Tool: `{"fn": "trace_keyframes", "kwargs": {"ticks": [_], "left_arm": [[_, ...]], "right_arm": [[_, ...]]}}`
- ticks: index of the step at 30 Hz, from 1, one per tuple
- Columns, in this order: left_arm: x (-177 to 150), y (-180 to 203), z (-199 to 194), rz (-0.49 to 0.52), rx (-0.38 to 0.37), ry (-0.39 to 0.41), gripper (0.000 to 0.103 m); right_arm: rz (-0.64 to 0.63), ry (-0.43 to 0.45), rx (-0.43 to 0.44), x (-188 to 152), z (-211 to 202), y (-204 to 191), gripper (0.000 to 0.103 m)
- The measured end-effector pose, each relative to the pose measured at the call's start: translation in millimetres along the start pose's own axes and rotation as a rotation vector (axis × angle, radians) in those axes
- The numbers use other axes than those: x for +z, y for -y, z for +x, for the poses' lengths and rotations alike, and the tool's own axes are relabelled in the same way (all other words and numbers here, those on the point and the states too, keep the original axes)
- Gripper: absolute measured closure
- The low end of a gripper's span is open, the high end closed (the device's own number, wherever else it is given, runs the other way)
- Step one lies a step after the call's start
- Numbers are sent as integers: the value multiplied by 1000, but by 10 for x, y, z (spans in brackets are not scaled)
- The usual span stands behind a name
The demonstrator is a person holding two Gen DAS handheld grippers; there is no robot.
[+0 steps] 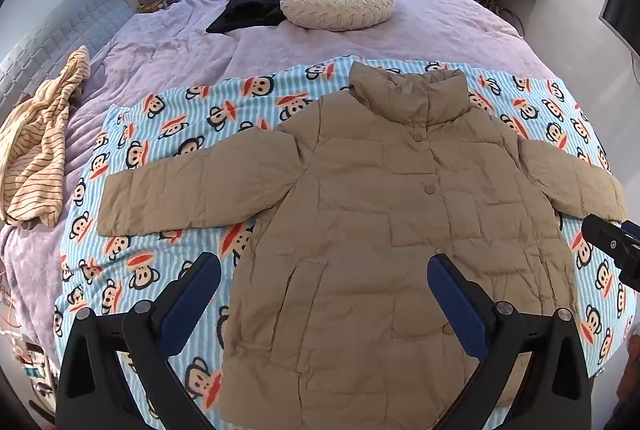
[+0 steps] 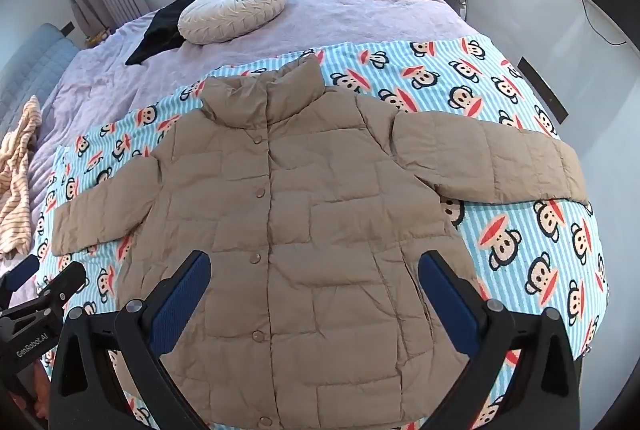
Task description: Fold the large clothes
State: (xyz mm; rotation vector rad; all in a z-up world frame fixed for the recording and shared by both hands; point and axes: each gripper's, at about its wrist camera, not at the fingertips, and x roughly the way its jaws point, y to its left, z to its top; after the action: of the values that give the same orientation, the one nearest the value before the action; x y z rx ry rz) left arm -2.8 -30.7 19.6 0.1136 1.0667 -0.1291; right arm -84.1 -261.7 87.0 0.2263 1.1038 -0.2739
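My two handheld grippers: black frames, blue pads.

Each of my grippers, left gripper (image 1: 324, 262) and right gripper (image 2: 314, 260), has two black angular fingers (image 1: 532, 346) faced with ribbed dark-blue pads (image 2: 182, 298), round silver pivot screws on the knuckles, and white "GenRobot.AI" lettering on the body.

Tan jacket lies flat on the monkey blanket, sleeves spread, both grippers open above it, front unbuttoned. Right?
Not quite: the jacket is buttoned shut, as the right wrist view shows with snaps closed down the front. The rest holds: flat on the monkey blanket, sleeves spread, left gripper and right gripper open above it.
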Motion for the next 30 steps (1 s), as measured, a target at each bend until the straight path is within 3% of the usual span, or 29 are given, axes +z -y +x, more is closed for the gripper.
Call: {"fn": "trace_keyframes", "kwargs": {"ticks": [30], "left_arm": [[20, 16, -42, -3, 3, -1, 0]], "right_arm": [[-1, 7, 3, -3, -26, -30, 0]]}}
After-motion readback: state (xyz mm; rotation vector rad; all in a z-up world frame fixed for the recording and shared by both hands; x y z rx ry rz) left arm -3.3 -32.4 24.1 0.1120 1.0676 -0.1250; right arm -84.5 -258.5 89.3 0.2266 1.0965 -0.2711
